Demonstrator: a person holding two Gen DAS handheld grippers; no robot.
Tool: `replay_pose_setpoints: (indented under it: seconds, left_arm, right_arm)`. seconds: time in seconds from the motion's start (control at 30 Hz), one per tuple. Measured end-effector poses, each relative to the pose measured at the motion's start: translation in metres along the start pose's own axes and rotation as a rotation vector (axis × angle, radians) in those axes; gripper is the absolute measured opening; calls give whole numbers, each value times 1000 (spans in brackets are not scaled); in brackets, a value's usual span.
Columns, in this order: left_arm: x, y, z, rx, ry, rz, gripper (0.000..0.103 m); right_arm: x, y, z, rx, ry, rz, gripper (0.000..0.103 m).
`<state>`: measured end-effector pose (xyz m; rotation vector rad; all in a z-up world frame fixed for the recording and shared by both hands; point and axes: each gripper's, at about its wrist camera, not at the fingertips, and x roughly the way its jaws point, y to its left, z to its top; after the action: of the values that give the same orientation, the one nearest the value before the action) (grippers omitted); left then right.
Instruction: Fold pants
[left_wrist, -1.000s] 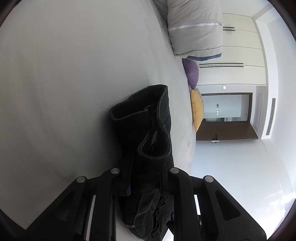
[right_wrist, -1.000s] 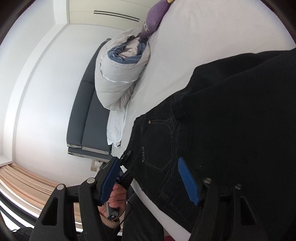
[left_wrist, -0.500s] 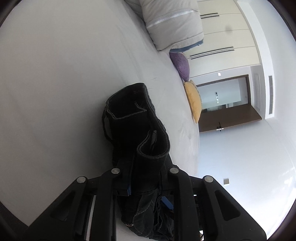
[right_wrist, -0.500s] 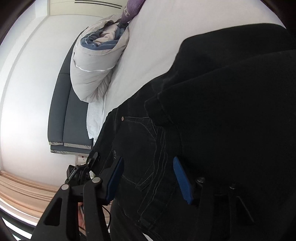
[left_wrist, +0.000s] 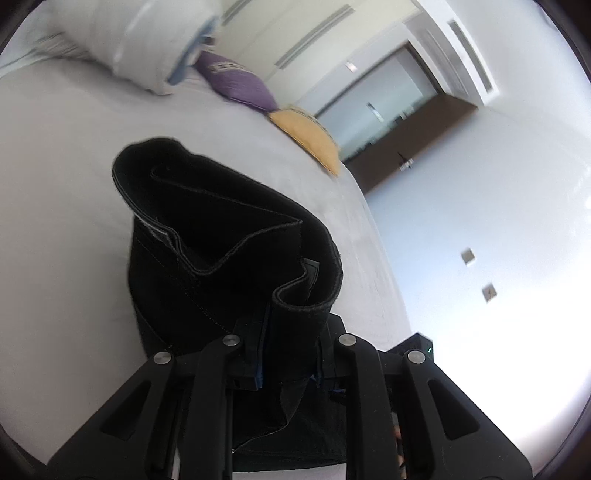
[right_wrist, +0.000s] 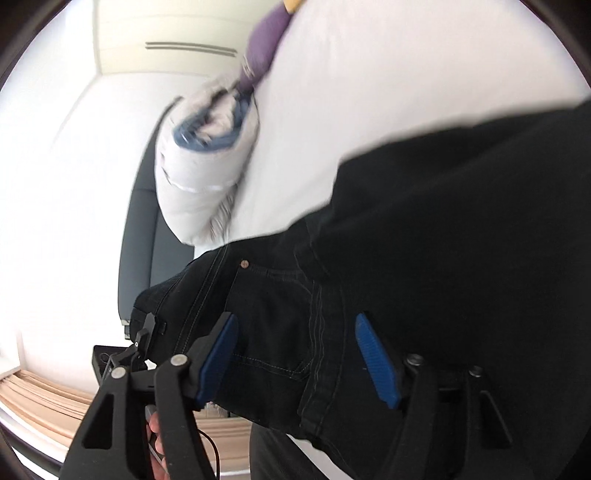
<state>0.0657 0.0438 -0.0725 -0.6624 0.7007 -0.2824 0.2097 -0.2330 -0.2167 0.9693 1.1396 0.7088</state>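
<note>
- Black jeans (left_wrist: 229, 236) lie bunched on the white bed (left_wrist: 62, 155); the layers are stacked, so the fold looks partly done, with flattening and a final fold left.
- Left gripper (left_wrist: 288, 354) fingers are clamped on a thick wad of denim at the 6 o'clock edge.
- Right gripper (right_wrist: 299, 354) fingers stand apart, straddling the pocket area (right_wrist: 273, 314); nothing is gripped.
- Rolled duvet (right_wrist: 207, 158) at 11 o'clock, purple cushion (left_wrist: 236, 83) and yellow cushion (left_wrist: 310, 138) beyond; dark door (left_wrist: 402, 147) at 2 o'clock.

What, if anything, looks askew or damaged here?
Nothing looks damaged. The black pants are bunched unevenly in the left gripper, hems misaligned, while the right gripper is open over the pocket area. Both views are motion-blurred.
</note>
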Motion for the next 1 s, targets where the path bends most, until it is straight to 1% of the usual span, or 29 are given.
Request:
replay_pose_setpoints:
  seconds: [0.07, 0.13, 0.2, 0.27, 0.33, 0.4, 0.5, 0.63, 0.73, 0.77, 0.87, 1.0]
  left_arm:
    - [30, -43, -23, 110, 66, -21, 16]
    - [64, -76, -57, 207, 148, -31, 16]
    - [93, -90, -90, 244, 239, -25, 16]
    - [110, -99, -118, 291, 292, 13, 16]
    - [118, -102, -137, 328, 322, 48, 16]
    - [121, -109, -148, 396, 323, 79, 16]
    - [126, -123, -151, 506, 314, 121, 16]
    - [126, -141, -166, 612, 306, 153, 17]
    - [129, -147, -177, 686, 302, 176, 17]
    - [123, -143, -181, 710, 300, 184, 17]
    - [122, -149, -197, 809, 293, 223, 17]
    - [130, -159, -217, 958, 280, 282, 17]
  right_arm:
    - [-36, -2, 4, -14, -50, -6, 79]
    - [-68, -4, 5, -25, -96, -3, 88]
    - [-95, -7, 3, -40, -129, 7, 92]
    - [-112, -14, 0, -50, -131, -5, 92]
    - [-121, -23, -4, -41, -110, -25, 92]
    - [-123, -32, -8, -22, -94, -45, 93]
    - [-117, -40, -11, 5, -61, -23, 93]
    - [-91, -33, -15, -7, 32, -16, 93]
    - [-78, -22, -16, -61, 85, -68, 93]
    - [-75, -20, -15, -74, 97, -91, 93]
    - [-67, -13, -12, -108, 136, -137, 89]
    - [-62, -7, -8, -102, 158, -160, 89]
